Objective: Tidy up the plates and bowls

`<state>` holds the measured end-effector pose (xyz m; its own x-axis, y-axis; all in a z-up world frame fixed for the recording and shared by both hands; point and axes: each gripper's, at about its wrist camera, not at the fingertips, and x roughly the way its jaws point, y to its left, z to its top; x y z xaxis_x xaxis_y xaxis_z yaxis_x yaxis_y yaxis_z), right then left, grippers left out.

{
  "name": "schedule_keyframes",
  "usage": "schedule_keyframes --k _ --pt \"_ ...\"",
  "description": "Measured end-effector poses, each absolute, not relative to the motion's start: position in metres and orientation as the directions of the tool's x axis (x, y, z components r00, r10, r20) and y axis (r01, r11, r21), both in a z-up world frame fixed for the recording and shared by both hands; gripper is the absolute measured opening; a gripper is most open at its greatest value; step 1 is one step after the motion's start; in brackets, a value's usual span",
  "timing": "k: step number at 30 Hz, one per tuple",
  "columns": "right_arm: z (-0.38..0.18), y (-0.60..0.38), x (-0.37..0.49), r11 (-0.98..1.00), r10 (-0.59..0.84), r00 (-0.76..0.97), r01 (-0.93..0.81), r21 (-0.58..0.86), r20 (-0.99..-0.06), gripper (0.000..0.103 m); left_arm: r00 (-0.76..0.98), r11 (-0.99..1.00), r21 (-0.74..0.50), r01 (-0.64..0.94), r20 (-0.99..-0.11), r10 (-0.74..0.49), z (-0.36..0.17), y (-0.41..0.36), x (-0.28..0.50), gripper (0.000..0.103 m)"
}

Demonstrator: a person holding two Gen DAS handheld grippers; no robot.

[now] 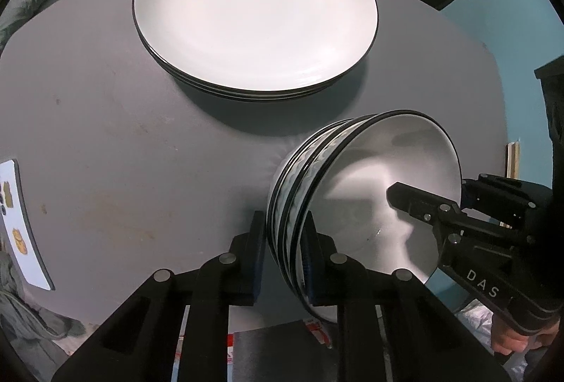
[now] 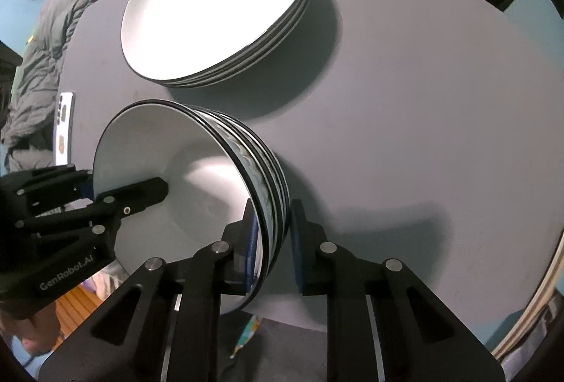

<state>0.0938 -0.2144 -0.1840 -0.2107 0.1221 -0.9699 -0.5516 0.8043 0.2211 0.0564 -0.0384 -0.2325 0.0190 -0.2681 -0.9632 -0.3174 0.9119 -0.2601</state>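
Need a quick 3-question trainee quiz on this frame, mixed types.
1. True or false: the bowls are nested and both grippers grip their rims.
2. The plates sit: A) stacked on the table B) inside the bowls C) in the right gripper.
3. Fill in: the left gripper has one finger inside the top bowl and one ____ the stack.

Key: 1 true; 2 A; 3 outside.
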Motion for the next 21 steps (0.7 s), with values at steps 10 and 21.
schedule_keyframes --k 10,21 --pt "-0.186 -0.221 0.098 0.816 0.138 -0.224 -0.527 0.239 -0.965 0.016 0.015 0.919 -0.252 -0.304 -0.966 -0.260 -0.232 -0.043 0.053 0.019" --pt "-0.180 -0.219 0.093 0.816 0.145 -0.209 -0.528 0.236 -0.967 0.016 0.021 0.914 -0.251 -0.319 -0.966 -0.258 -0.230 -0.050 0.046 0.018"
